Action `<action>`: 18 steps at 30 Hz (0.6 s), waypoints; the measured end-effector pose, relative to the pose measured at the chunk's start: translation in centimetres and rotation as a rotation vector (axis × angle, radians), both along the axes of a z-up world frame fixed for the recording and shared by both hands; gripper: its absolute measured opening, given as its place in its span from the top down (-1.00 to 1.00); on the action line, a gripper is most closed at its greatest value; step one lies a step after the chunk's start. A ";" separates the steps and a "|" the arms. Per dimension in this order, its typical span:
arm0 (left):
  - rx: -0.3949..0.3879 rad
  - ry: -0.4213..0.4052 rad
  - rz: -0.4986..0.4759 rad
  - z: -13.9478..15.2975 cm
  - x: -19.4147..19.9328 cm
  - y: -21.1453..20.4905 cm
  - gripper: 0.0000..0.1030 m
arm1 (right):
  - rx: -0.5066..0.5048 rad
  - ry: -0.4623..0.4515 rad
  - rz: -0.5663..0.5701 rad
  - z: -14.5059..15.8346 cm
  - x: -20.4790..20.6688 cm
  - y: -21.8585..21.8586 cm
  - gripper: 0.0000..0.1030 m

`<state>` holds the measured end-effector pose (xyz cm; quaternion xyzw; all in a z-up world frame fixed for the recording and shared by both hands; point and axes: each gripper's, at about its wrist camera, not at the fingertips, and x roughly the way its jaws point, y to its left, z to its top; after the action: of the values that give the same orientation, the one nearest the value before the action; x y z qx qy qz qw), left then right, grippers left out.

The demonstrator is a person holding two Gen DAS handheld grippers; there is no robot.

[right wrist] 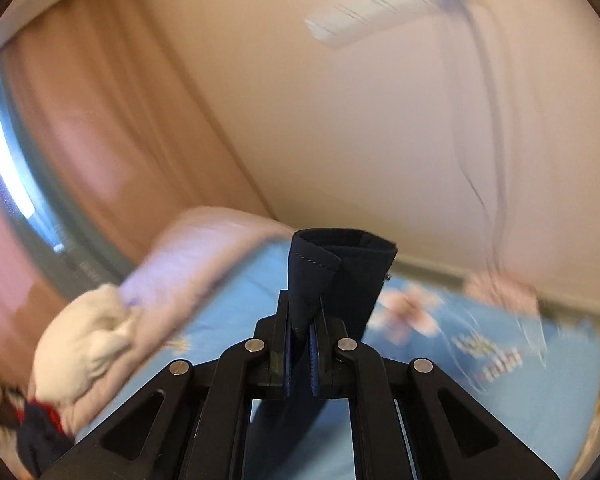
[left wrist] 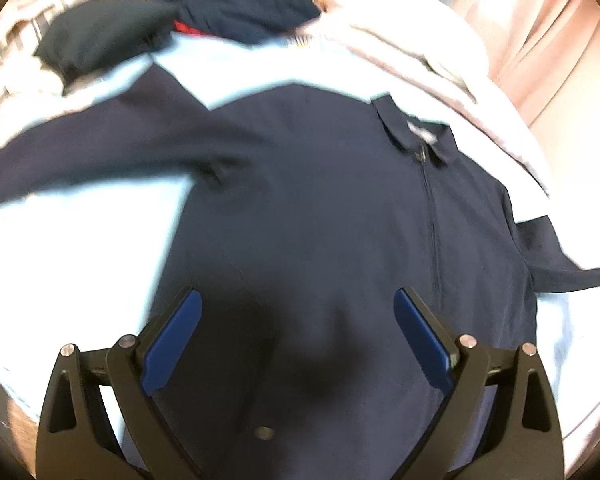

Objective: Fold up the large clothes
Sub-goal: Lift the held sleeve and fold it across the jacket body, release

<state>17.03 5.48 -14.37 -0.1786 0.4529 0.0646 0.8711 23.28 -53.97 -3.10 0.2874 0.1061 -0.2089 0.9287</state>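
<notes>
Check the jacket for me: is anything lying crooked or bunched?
Yes. The navy jacket lies skewed on the light blue sheet, one sleeve flung sideways. The right gripper pinches a rolled cuff aloft; the left gripper is open.

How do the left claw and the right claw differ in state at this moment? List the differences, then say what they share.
The left claw has its jaws spread wide; the right claw is shut. The left claw holds nothing and hangs above the navy jacket; the right claw pinches a fold of navy fabric that sticks up past its tips. Both have black frames and blue pads.
</notes>
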 end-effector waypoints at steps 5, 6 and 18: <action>0.022 -0.091 0.039 3.4 -1.6 2.5 -0.88 | -0.142 -0.097 0.164 6.7 -0.6 8.4 0.87; 0.019 -0.107 0.045 3.9 -1.7 3.0 -0.88 | -0.178 -0.113 0.207 8.0 -0.5 10.9 0.87; 0.031 -0.140 0.091 5.5 -2.6 6.4 -0.89 | -0.390 -0.119 0.617 9.6 2.1 31.5 0.87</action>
<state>14.44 11.85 -8.91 -0.1895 0.3811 0.0984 0.8995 25.37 -22.44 6.52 0.0711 0.0915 0.0817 0.9899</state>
